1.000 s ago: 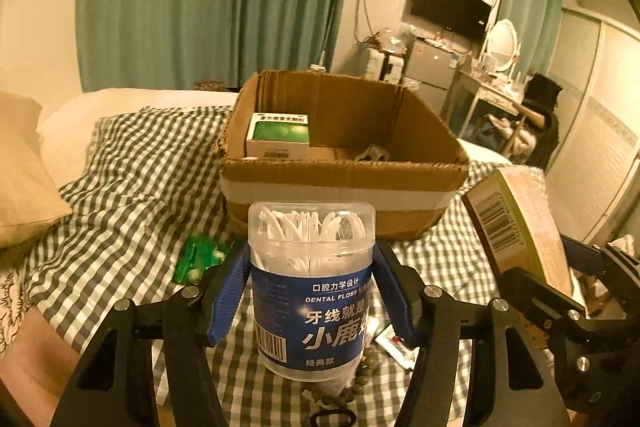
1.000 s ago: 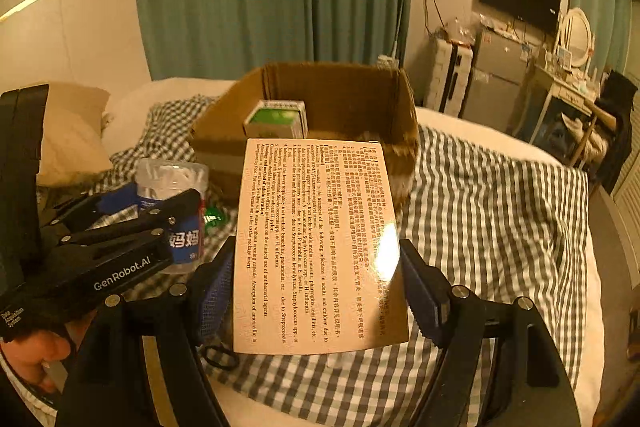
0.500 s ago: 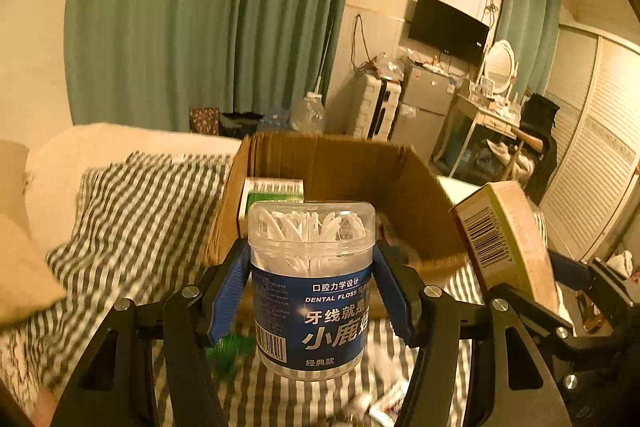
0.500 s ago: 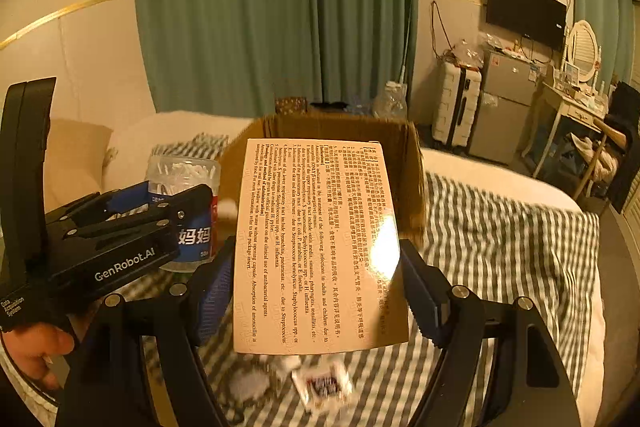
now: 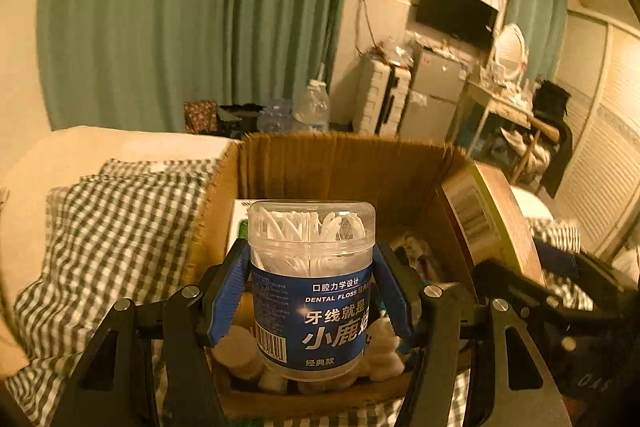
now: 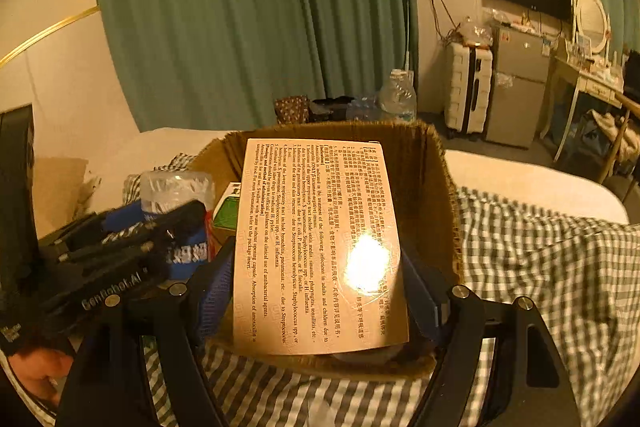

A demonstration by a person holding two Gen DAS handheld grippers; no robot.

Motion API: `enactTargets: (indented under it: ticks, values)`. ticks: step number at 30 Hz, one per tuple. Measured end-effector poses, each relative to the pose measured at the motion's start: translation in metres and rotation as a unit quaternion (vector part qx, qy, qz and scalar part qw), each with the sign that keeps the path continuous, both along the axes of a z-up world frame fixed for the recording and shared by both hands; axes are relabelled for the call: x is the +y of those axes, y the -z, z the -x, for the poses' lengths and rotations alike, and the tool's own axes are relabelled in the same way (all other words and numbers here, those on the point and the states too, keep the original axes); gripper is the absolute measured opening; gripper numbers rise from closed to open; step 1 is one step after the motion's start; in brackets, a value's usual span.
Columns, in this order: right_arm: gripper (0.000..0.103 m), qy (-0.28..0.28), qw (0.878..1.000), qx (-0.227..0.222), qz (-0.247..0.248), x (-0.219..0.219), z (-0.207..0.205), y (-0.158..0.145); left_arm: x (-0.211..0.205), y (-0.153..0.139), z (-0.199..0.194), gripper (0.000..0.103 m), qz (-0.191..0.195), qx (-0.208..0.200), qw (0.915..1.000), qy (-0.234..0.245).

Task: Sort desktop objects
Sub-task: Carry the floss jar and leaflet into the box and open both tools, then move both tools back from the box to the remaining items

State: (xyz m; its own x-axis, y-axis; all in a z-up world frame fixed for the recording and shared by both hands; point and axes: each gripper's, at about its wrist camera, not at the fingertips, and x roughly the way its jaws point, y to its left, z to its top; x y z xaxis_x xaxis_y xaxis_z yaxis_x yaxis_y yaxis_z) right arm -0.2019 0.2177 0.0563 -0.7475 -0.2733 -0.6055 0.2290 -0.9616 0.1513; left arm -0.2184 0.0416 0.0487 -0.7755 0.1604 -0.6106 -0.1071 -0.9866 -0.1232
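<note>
Both hand-held grippers have advanced until they hover over the cardboard box (image 5: 340, 163) on the checked bed (image 6: 540, 247) | left hand-held gripper (image 5: 310, 291) clamps an upright dental floss jar (image 5: 312, 287) | right hand-held gripper (image 6: 320, 291) clamps a flat medicine box (image 6: 320, 247), printed face up.

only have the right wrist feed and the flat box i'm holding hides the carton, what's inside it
Observer: The left wrist view shows pale lumpy pieces on the floor of the cardboard box, by its front wall.
Operator: is the left one gripping its jar ok
Observer: Yes. The left gripper has its fingers pressed on both sides of the upright dental floss jar, which hangs over the box's front part, beside your flat box.
</note>
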Motion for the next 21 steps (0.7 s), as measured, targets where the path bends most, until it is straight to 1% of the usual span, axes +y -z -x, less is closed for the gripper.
enactTargets:
  ticks: [2,3,4,7,10,14,17,21]
  values:
    - [0.078,-0.002,1.000,0.003,0.006,0.002,0.001,0.005,0.005,0.008,0.001,0.065,0.014,-0.005,0.9998,0.016]
    - [0.079,0.002,1.000,0.007,0.005,0.003,0.000,0.006,0.008,0.013,0.001,0.068,0.026,-0.008,0.9994,0.019]
    - [0.083,0.011,1.000,0.012,0.000,0.005,-0.002,0.006,0.009,0.014,0.000,0.078,0.033,-0.008,0.9992,0.021]
    - [0.084,0.024,1.000,0.018,0.000,0.011,-0.010,0.001,0.009,0.010,-0.013,0.090,0.042,0.012,0.9990,0.011]
    - [0.084,0.029,0.999,0.023,0.005,0.016,-0.023,-0.008,0.005,0.000,-0.031,0.093,0.040,0.019,0.9990,0.006]
    - [0.084,0.039,0.999,0.036,0.013,0.023,-0.052,-0.023,0.002,-0.014,-0.062,0.096,0.054,0.031,0.9980,-0.004]
    - [0.084,0.040,0.998,0.039,0.023,0.024,-0.076,-0.032,-0.003,-0.021,-0.085,0.096,0.052,0.028,0.9982,-0.008]
    - [0.085,0.039,0.998,0.039,0.020,0.021,-0.113,-0.037,-0.009,-0.030,-0.116,0.097,0.052,0.020,0.9982,-0.020]
